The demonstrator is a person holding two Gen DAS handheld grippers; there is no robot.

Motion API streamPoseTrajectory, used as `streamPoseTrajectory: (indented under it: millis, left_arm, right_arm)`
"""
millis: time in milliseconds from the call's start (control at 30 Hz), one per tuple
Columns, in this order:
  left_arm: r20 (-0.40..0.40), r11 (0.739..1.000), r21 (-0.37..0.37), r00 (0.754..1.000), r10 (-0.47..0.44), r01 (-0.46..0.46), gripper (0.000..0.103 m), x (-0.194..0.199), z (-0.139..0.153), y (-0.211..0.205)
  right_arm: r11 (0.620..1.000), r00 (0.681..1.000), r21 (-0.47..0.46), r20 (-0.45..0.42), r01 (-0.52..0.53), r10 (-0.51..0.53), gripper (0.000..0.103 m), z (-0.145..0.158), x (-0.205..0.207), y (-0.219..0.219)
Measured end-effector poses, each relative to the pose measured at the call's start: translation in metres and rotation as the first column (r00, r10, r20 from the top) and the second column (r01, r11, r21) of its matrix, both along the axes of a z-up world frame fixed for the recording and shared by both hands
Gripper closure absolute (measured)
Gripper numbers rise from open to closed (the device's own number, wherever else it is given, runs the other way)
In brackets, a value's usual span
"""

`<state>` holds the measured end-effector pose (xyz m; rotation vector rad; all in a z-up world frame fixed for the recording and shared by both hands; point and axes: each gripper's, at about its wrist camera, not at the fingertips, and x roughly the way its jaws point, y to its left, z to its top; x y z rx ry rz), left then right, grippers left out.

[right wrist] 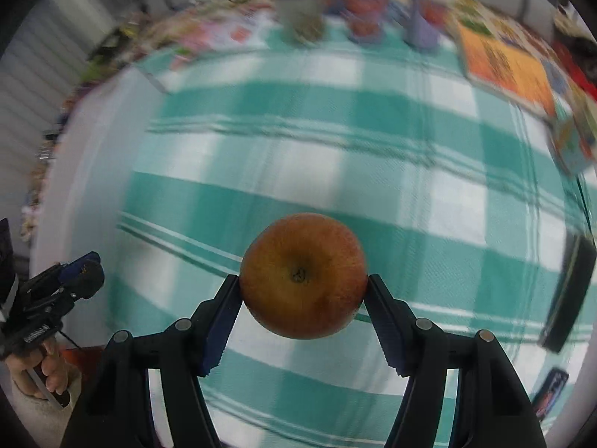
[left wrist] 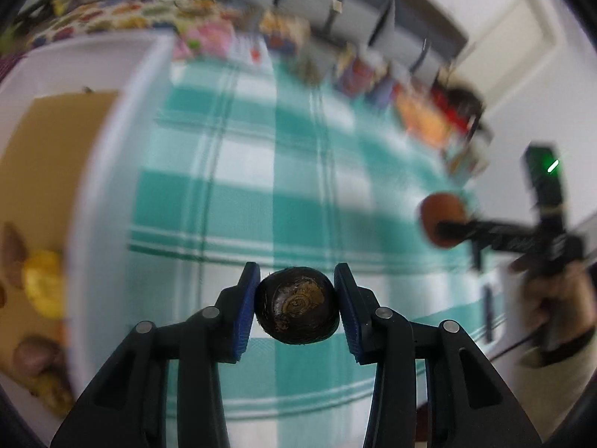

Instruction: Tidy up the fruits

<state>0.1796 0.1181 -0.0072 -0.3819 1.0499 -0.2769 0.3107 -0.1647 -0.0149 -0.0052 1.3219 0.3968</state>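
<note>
Table is wearing a teal-and-white checked cloth (right wrist: 373,171), covering most of the top. Along the far edge, blurred jars & cups (right wrist: 363,3) are standing in a row, w/ colourful boxes or books (right wrist: 511,63) lying at the right end. A dark flat item (right wrist: 569,291) is sitting at the cloth's right edge. To the left, a white tray (left wrist: 97,186) is resting on the table, w/ a brown board (left wrist: 52,164) inside; yellowish & brownish fruit (left wrist: 43,287) is lying on it, too blurred to ID.
</note>
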Motion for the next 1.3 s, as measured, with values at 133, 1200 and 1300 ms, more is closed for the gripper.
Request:
streamPoseTrajectory:
  millis: [133,1200,1300]
  left_arm:
    - [0.093,0.993,0.009,0.989,0.118,-0.12,0.061,-0.021,0.051,0.074]
    - [0.255,0.665,0.591,0.888,0.383,-0.456,0.007,-0.08,0.02,0.188]
    - [0.276,0.646,0.567,0.856,0.436,-0.512,0.006,-0.092,0.037,0.182]
  right_arm:
    - [0.982,0.987,0.123,0.096,-0.142,0.13,0.036,0.05,-0.011,0.09]
    - [0.921,0.897,-0.074,0.208,-0.383,0.39,0.0,0.026,-0.034,0.369]
    - [0.929,0.9,-0.094,0.23,-0.359,0.371,0.0,0.038,-0.058,0.349]
